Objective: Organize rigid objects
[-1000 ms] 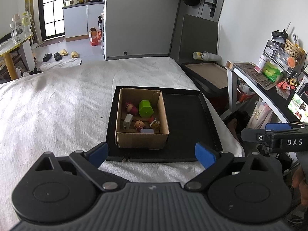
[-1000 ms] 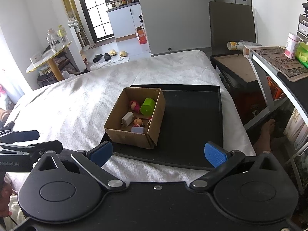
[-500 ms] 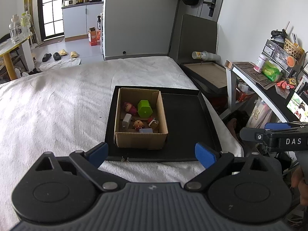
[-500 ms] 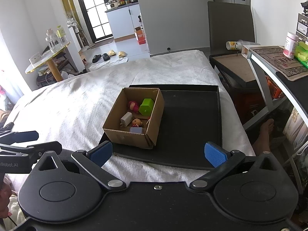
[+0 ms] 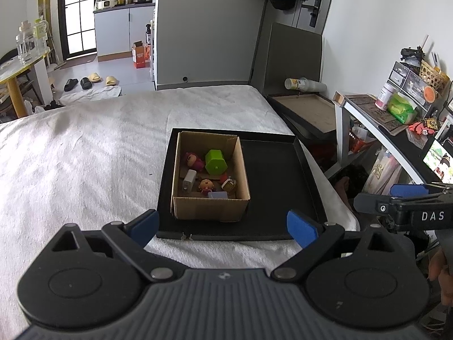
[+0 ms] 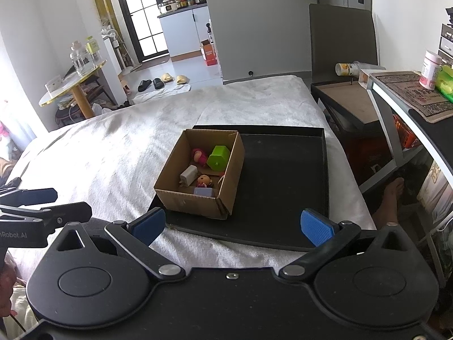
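Observation:
A brown cardboard box (image 5: 210, 207) stands on the left part of a black tray (image 5: 277, 187) on the white bed. Inside lie a green block (image 5: 215, 161), a pink doll (image 5: 194, 161), a white charger (image 5: 189, 180), a small doll head (image 5: 206, 184) and a lilac piece (image 5: 218, 195). The box (image 6: 195, 201) and tray (image 6: 286, 181) also show in the right wrist view. My left gripper (image 5: 223, 228) is open and empty, near the tray's front edge. My right gripper (image 6: 232, 228) is open and empty, also in front of the tray.
The white bedcover (image 5: 85, 155) spreads left of the tray. A black side table (image 5: 305, 110) and a desk with clutter (image 5: 396, 113) stand at the right. A round yellow table (image 6: 73, 85) is far left. A bare foot (image 6: 392, 195) shows by the bed's right edge.
Both grippers have drawn back slightly from the tray; the box looks a little smaller and farther. Both stay open and empty.

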### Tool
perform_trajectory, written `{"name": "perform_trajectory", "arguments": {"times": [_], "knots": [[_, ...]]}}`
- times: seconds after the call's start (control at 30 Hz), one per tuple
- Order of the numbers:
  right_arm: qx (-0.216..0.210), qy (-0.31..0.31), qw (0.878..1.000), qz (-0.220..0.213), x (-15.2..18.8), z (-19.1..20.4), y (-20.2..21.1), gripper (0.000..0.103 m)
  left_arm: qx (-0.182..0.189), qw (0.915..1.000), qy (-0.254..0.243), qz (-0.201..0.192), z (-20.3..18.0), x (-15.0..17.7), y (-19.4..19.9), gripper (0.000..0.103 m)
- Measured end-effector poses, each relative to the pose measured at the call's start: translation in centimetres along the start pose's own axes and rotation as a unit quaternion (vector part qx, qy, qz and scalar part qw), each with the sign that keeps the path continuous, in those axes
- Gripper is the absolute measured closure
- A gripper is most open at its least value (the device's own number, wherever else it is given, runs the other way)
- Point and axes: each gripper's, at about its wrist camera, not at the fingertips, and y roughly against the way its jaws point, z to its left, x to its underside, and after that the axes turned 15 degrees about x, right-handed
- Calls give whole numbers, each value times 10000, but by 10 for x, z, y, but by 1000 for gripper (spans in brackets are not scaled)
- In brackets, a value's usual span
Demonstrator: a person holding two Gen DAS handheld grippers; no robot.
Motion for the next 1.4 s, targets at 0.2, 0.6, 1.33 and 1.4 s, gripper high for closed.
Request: {"name": "perform_trajectory", "arguments": {"times": [0.2, 0.6, 1.33, 1.4], "knots": [[15, -37, 10000, -11, -1, -2, 1, 0, 17, 10000, 8, 3, 1, -1, 0, 7], [1, -85, 10000, 4, -2, -3, 0, 0, 37, 10000, 6, 19, 2, -1, 1, 6], [77, -139, 9999, -30, -3, -5, 2, 0, 90, 9999, -28, 34, 1, 0, -1, 6], [86, -146, 9999, -21, -3, -6, 2, 0, 96, 9999, -70, 35, -1, 0, -1, 6]]}}
